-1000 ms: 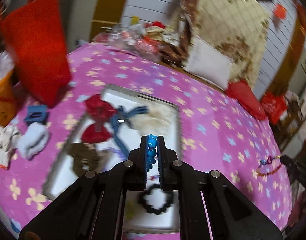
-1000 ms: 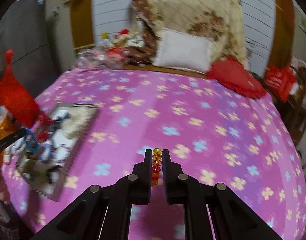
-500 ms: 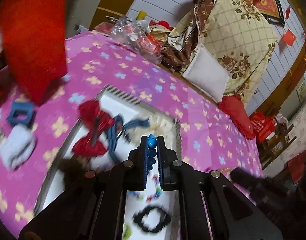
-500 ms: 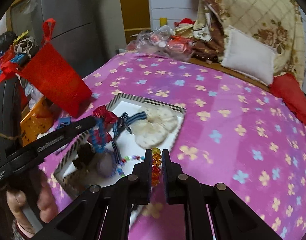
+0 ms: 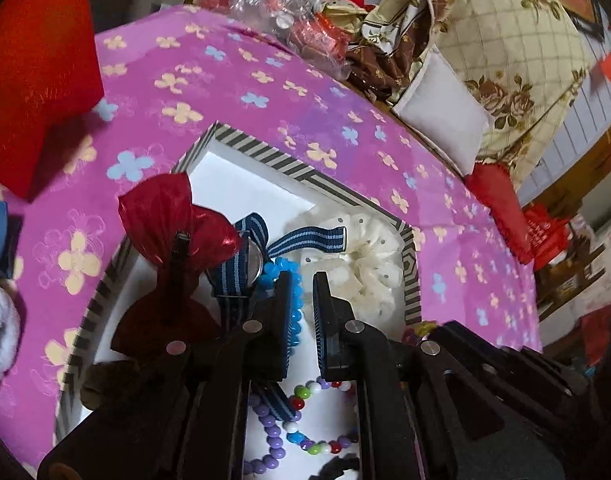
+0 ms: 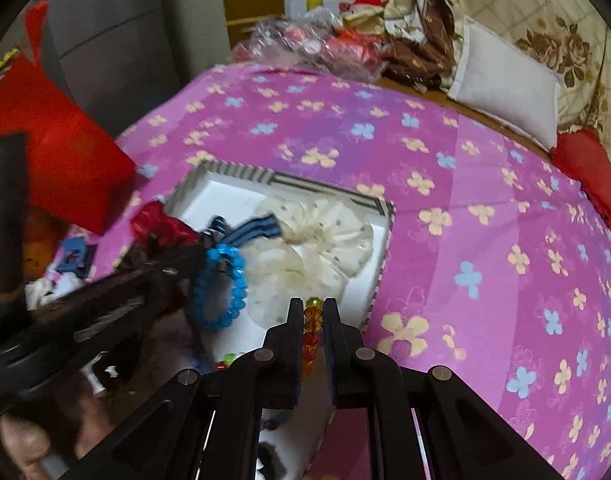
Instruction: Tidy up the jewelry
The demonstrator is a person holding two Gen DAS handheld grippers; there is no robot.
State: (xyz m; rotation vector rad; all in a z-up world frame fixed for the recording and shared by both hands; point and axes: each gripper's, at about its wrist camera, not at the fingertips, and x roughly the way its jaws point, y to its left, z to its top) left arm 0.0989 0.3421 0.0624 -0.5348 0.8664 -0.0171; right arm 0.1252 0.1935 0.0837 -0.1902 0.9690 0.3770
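Observation:
A white tray with a striped rim lies on the purple flowered cloth. It holds a red bow, a blue striped ribbon, a cream scrunchie and beaded bracelets. My left gripper hangs low over the tray; its jaws stand slightly apart, and a blue bead bracelet clings to its left finger. My right gripper is shut on an orange and red bead bracelet above the tray's near right edge.
A red bag stands left of the tray. A blue clip and white items lie at the left edge. Pillows and wrapped packets line the far side. Bare cloth spreads right of the tray.
Both grippers came down closer over the tray. The left jaws have parted a little, and the blue bracelet now hangs at the left finger. The right gripper moved in beside the left.

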